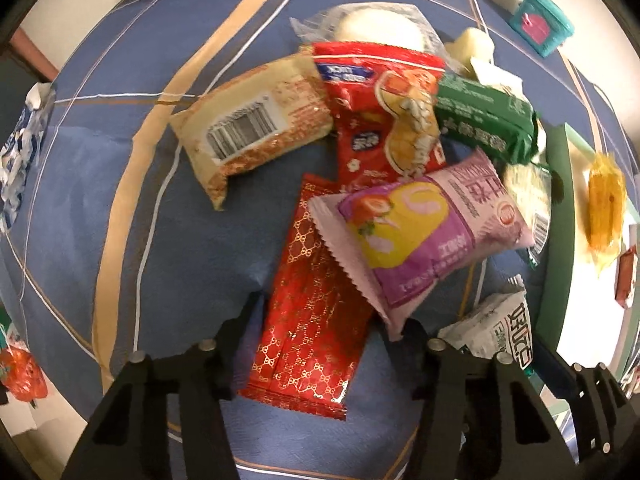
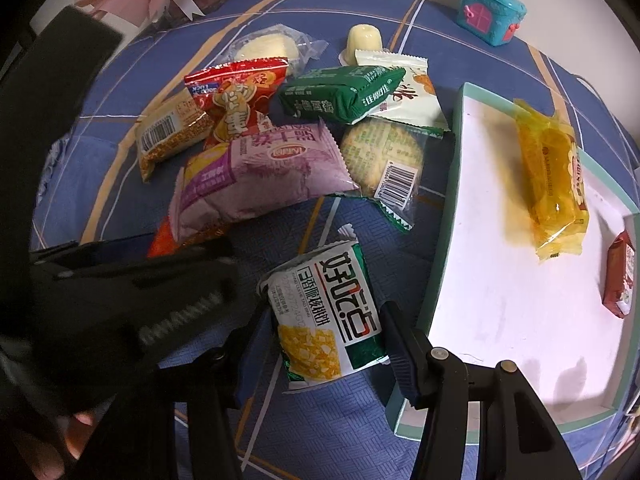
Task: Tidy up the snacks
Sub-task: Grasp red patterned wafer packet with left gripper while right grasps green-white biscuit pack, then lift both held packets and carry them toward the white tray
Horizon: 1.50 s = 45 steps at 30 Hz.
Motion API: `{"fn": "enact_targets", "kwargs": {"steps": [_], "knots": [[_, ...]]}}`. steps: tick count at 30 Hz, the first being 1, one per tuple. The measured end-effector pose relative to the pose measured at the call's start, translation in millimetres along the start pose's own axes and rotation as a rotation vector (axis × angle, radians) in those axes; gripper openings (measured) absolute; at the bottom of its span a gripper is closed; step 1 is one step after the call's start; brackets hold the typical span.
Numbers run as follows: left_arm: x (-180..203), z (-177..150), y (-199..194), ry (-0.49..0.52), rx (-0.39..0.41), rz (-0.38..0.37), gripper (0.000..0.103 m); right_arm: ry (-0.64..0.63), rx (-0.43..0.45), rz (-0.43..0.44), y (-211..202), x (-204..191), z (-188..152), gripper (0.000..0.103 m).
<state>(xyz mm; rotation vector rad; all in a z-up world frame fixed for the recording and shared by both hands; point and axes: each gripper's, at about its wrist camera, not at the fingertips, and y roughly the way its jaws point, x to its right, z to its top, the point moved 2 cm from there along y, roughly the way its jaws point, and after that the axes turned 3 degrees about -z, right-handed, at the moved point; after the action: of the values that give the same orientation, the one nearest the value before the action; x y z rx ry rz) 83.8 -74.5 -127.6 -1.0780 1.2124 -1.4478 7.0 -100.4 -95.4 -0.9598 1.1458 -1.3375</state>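
Note:
A pile of snack packets lies on a blue checked cloth (image 1: pixel 120 200). My left gripper (image 1: pixel 326 320) points down over a red packet with a gold pattern (image 1: pixel 316 300). The packet lies flat between its fingers. The left finger stands at the packet's edge, and the right finger (image 1: pixel 412 340) is beside a corner of the pink strawberry-roll packet (image 1: pixel 416 232). I see no squeeze on the red packet. My right gripper (image 2: pixel 324 320) is shut on a white and green corn-biscuit packet (image 2: pixel 332 300), next to the white tray with a teal rim (image 2: pixel 448 208).
In the tray lie a yellow packet (image 2: pixel 556 184) and a small red one (image 2: pixel 620 276). The pile also holds a beige packet (image 1: pixel 256 128), a red one (image 1: pixel 384 120), a green one (image 1: pixel 484 120) and a round cracker pack (image 2: pixel 384 156). A teal toy box (image 2: pixel 490 12) stands at the back.

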Motion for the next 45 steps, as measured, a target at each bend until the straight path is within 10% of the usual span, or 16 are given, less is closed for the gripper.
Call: {"fn": "enact_targets", "kwargs": {"steps": [45], "knots": [[-124,-15,-129,-0.244,0.263,-0.133,0.044,0.122,0.106,0.046,-79,41,16,0.056]]}}
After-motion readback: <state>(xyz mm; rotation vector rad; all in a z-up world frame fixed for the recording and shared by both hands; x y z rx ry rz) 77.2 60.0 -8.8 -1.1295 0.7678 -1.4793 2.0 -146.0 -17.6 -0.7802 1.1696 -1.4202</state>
